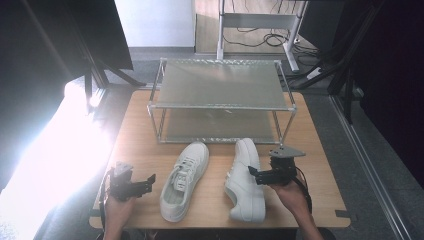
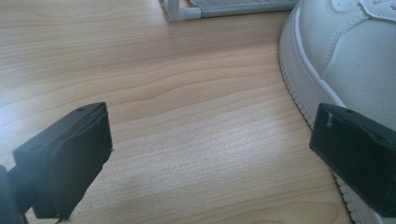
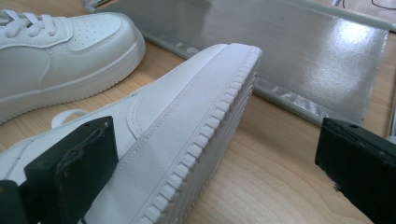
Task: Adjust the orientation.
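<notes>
White leather marks the two sneakers on your wooden table (image 1: 310, 165), in front of a two-tier metal rack (image 1: 220, 100). The left sneaker (image 1: 183, 180) stands upright; the right sneaker (image 1: 245, 180) lies tipped on its side. Your right gripper (image 1: 254, 174) straddles its sole, jaws wide. Your left gripper (image 1: 150, 181) hovers beside the left sneaker, jaws wide, holding nothing.
</notes>
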The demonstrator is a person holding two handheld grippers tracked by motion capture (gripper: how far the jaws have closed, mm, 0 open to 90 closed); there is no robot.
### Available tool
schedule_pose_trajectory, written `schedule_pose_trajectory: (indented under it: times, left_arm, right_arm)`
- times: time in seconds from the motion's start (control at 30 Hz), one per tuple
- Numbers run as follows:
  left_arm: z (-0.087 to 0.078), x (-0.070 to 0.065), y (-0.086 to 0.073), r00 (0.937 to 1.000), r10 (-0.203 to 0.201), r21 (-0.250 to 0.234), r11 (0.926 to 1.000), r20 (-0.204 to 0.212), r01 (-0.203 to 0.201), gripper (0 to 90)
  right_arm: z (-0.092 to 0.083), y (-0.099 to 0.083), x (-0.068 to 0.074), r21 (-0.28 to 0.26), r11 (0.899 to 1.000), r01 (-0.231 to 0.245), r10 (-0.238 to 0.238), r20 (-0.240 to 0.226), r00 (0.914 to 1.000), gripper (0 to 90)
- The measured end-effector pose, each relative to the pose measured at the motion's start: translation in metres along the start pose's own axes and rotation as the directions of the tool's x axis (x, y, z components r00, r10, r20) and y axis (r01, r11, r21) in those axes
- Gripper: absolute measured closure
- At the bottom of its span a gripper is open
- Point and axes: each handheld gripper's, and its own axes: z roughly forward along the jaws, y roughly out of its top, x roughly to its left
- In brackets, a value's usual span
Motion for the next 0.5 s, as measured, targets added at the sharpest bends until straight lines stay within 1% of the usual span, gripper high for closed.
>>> schedule_pose_trajectory:
  times: [0.1, 0.3, 0.5]
  left_arm:
    - [0.000, 0.000, 0.000, 1.0000, 0.000, 0.001, 1.0000, -0.003, 0.000, 0.0]
    - [0.000, 0.000, 0.000, 1.0000, -0.001, 0.007, 1.0000, -0.004, 0.001, 0.0]
    - [0.000, -0.001, 0.000, 1.0000, 0.004, 0.012, 0.9999, -0.007, -0.003, 0.0]
  right_arm:
    - [-0.003, -0.002, -0.003, -0.004, 1.000, -0.002, 0.002, 0.010, 0.9999, 0.0]
    - [-0.014, -0.009, -0.016, -0.013, 0.999, -0.044, 0.045, 0.029, 0.9986, 0.0]
    - [-0.023, -0.016, -0.029, -0.008, 0.997, -0.071, 0.072, 0.054, 0.9959, 0.6]
